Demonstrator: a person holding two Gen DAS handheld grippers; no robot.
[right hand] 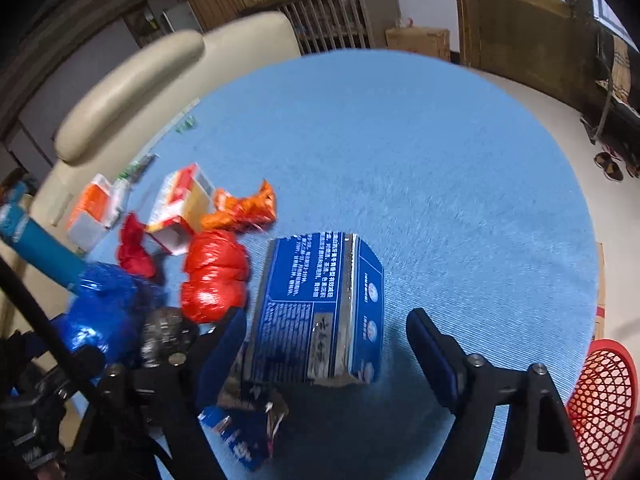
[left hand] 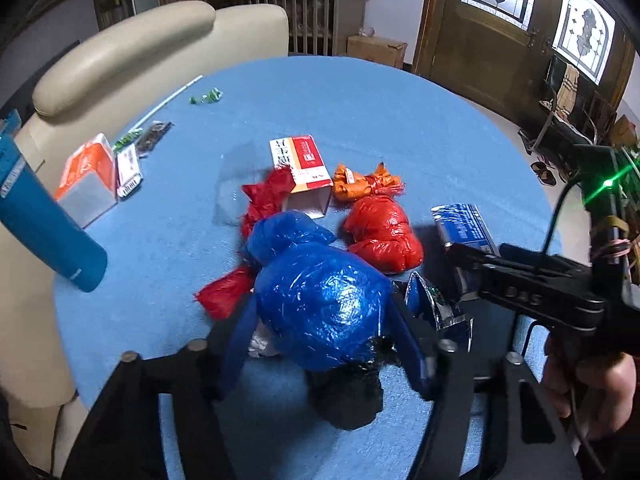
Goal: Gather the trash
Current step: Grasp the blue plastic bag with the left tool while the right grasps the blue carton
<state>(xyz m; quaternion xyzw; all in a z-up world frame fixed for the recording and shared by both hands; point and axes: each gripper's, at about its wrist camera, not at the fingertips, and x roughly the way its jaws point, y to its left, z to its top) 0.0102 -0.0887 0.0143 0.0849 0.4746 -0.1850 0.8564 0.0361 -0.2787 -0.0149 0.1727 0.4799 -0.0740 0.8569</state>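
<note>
A: What does the worktop (left hand: 400, 120) look like?

B: It is round, covered in a ribbed light-blue cloth. Trash lies scattered on it: a crinkly blue plastic bag (left hand: 320, 300), knotted and bulging, a glossy red bag (left hand: 382, 236) beside it, and a crumpled orange wrapper (left hand: 362, 184) just behind the red one.

A: And the boxes?

B: A red and white cardboard carton (left hand: 304, 168) lies open-ended toward the camera near the middle. A blue printed box (right hand: 320, 308), creased and torn at its near end, lies on the right side of the pile.

A: Where is the left gripper (left hand: 324, 332)?

B: Its blue-padded jaws are spread around the blue plastic bag, one on each side of it. I cannot tell whether they are pressing on the bag or only flanking it.

A: The right gripper (right hand: 326, 336)?

B: Its jaws stand wide. The blue printed box sits between them, its left edge close against the left finger (right hand: 224, 344), with a clear gap to the right one.

A: Anything off the worktop?

B: A red mesh basket (right hand: 604, 400) shows at the lower right edge of the right wrist view, and a cream leather chair (left hand: 160, 40) stands behind the worktop on the left
</note>
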